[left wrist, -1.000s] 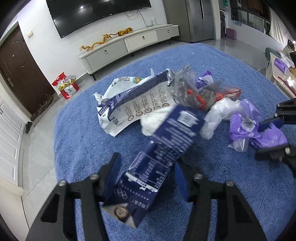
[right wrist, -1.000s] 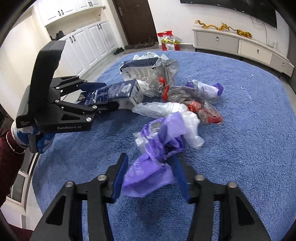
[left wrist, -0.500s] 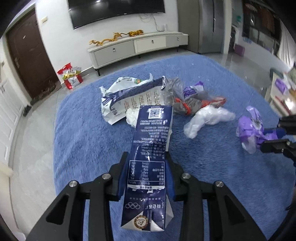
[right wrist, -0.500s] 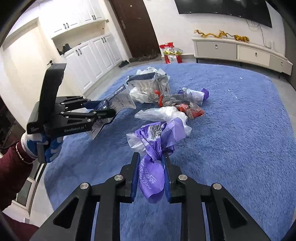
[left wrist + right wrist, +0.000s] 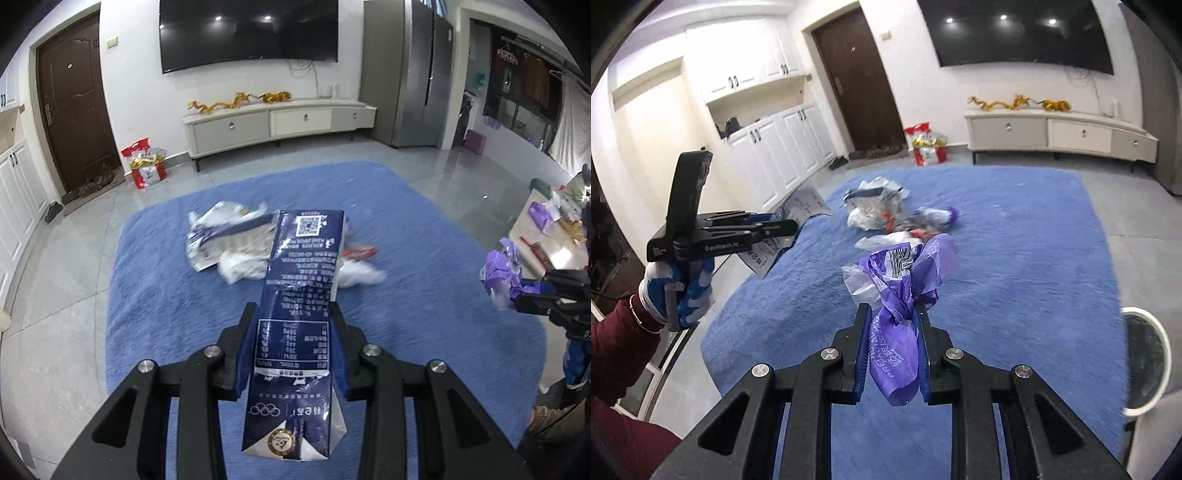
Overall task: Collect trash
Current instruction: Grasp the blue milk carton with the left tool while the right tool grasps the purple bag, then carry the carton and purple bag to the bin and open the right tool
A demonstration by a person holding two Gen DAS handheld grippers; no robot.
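My left gripper [image 5: 293, 314] is shut on a flattened dark blue milk carton [image 5: 299, 295] and holds it well above the blue rug [image 5: 155, 295]. My right gripper [image 5: 892, 314] is shut on a crumpled purple plastic bag [image 5: 901, 291], also held above the rug [image 5: 1015, 258]. It shows too in the left wrist view [image 5: 502, 273]. The left gripper with its carton shows in the right wrist view [image 5: 783, 229]. A pile of trash lies on the rug: a torn white and blue carton [image 5: 221, 236], white plastic [image 5: 243, 267] and red scraps [image 5: 360, 252].
A white TV cabinet [image 5: 280, 123] stands at the far wall under a TV. A red gift bag [image 5: 146, 166] sits by a brown door. A round white-rimmed bin [image 5: 1145, 354] stands at the rug's right edge. A low table [image 5: 546, 240] with clutter is at the right.
Both grippers closed on their items one second ago and have lifted them up and back from the pile. The trash pile now looks farther away in both views.
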